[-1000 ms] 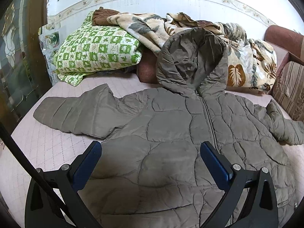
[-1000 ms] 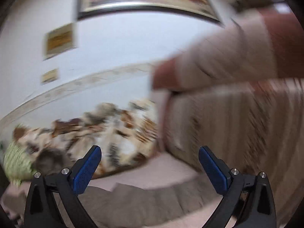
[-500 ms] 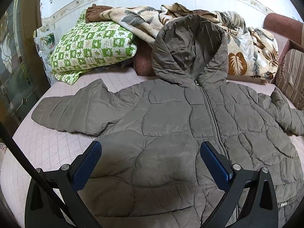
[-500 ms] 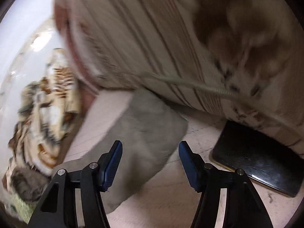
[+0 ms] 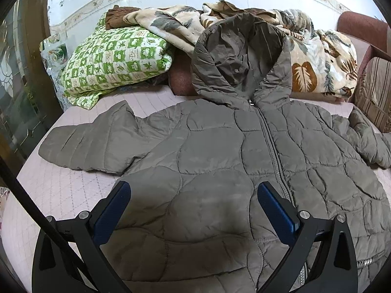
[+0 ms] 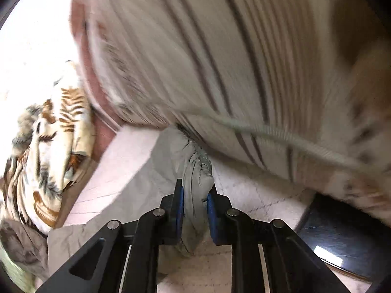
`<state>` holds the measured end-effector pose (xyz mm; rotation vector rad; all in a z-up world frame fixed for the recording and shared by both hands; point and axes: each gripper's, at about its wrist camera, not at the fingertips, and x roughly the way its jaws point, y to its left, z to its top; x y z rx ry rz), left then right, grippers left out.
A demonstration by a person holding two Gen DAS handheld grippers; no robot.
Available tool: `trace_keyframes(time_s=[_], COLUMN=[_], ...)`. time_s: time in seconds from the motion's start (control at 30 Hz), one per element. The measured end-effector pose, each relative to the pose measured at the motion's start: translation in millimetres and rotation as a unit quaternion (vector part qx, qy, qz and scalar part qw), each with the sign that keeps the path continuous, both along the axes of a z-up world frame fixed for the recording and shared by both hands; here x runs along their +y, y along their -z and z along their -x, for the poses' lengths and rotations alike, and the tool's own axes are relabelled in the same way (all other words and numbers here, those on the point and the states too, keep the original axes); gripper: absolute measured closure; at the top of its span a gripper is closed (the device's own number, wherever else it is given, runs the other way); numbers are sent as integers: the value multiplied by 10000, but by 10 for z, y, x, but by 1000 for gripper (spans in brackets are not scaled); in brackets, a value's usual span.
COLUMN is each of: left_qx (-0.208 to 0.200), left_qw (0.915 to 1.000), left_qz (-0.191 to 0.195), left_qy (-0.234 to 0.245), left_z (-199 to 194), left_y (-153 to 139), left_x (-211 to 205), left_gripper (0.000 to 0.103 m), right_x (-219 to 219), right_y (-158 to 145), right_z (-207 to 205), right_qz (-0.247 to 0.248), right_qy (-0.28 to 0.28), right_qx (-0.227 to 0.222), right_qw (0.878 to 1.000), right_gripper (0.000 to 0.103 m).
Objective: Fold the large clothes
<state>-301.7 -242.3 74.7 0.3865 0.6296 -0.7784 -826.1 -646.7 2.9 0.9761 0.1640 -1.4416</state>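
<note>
The padded grey jacket (image 5: 220, 171) lay front-up and zipped on the bed (image 5: 61, 195), hood (image 5: 239, 58) propped against a patterned blanket (image 5: 317, 68) at the head, beside a green checked pillow (image 5: 114, 66). One sleeve (image 5: 85, 144) stretched flat toward the left of the left wrist view; the other sleeve (image 6: 193, 171) ran toward a striped cushion (image 6: 220, 48) at the bed's edge.

Left hand-held gripper (image 5: 194, 207): jaws wide apart, poised above the jacket's lower front panel, nothing between them.

Right hand-held gripper (image 6: 194, 207): jaws closing on the cuff end of the far sleeve, with bunched fabric between the blue pads (image 6: 179, 207) and apparently pressed from both sides.

Step in hand, as judged: securing the sleeve cuff for the first inward fold.

Recommended procedure:
1. Confirm that the pinch takes both layers of the cuff; padded fabric is slippery and springy, so a shallow bite may slip.
2. Lift only enough to clear the bed, then carry the sleeve across the chest toward the zipper (image 5: 271, 146).
3. Keep clear of the dark flat object (image 6: 342, 239) lying near the cuff.
4. Use the left hand-held gripper to hold the body panel down so that the jacket does not drag.
</note>
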Motion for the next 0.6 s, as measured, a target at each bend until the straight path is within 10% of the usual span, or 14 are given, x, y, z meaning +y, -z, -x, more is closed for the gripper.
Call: trace_keyframes(time_s=[0.3, 0.6], left_qx=[-19, 81], left_qw=[9996, 9989], left_qz=[278, 424], left_qy=[-81, -159], left_z=[-13, -98], left_y=[-163, -257], left_x=[164, 317], left_gripper=[0, 0], right_x=[546, 1292], right_y=[-1202, -2582], right_z=[-288, -1342], right_qz=[1232, 2476], right_qy=[-400, -1640], right_qx=[374, 513], right_qw=[9909, 9535], right_gripper=[87, 87])
